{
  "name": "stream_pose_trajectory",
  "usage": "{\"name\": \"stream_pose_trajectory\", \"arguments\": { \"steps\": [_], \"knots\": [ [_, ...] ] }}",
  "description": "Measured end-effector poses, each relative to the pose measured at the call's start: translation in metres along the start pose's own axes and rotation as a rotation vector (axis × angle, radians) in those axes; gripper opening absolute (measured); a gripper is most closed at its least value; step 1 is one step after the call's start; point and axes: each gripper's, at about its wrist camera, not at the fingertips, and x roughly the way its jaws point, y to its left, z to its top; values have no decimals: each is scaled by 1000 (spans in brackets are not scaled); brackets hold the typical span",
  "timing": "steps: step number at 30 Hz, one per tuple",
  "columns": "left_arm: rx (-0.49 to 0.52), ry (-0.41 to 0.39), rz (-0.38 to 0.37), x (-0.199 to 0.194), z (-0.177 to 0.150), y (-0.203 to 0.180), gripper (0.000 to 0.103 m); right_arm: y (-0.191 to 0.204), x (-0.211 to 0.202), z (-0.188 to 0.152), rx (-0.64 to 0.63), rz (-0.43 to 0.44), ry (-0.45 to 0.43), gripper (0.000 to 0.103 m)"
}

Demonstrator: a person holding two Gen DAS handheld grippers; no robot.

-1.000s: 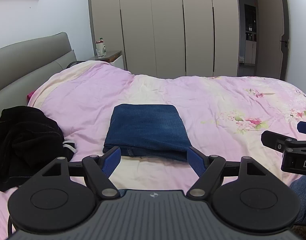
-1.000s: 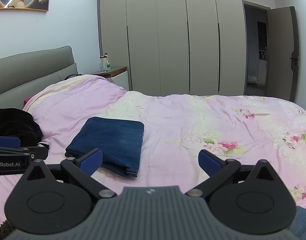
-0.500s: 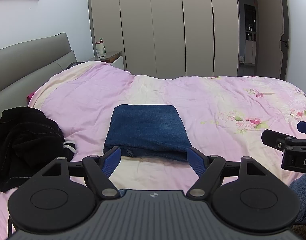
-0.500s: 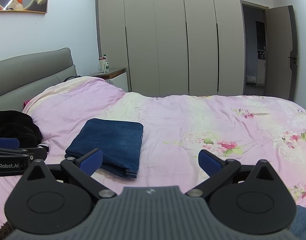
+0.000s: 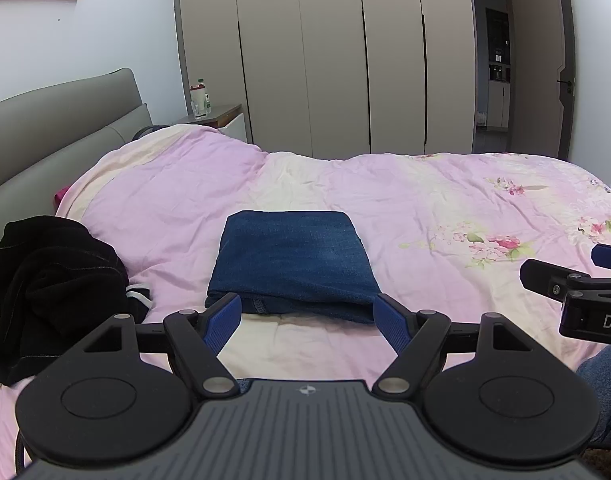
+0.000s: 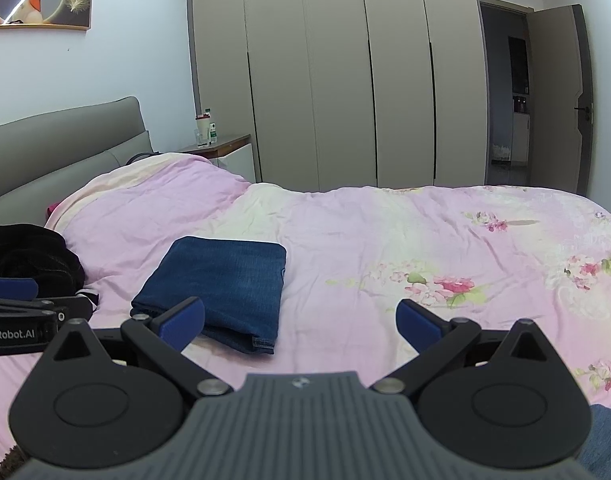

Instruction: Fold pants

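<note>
The blue pants point(image 5: 291, 260) lie folded in a neat rectangle on the pink bed point(image 5: 425, 200). The left gripper point(image 5: 307, 317) and right gripper point(image 6: 300, 319) hover just short of them, jaws spread wide, nothing held.

Black tongs point(image 5: 307, 318), blue ribbed pads point(image 5: 223, 322), grey housing.

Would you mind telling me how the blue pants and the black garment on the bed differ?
The blue pants are folded into a flat, neat rectangle; the black garment is a crumpled heap. The pants lie mid-bed; the black garment sits by the headboard. Both rest on the pink duvet, untouched by either claw.
</note>
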Motion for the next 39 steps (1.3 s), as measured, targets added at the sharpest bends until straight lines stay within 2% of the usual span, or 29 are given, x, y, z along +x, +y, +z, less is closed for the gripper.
{"name": "stream_pose_trajectory", "arguments": {
  "steps": [39],
  "knots": [
    [21,-21,-49,-3,-1,7,88,1,-1,-2,7,-18,22,98]
  ]
}}
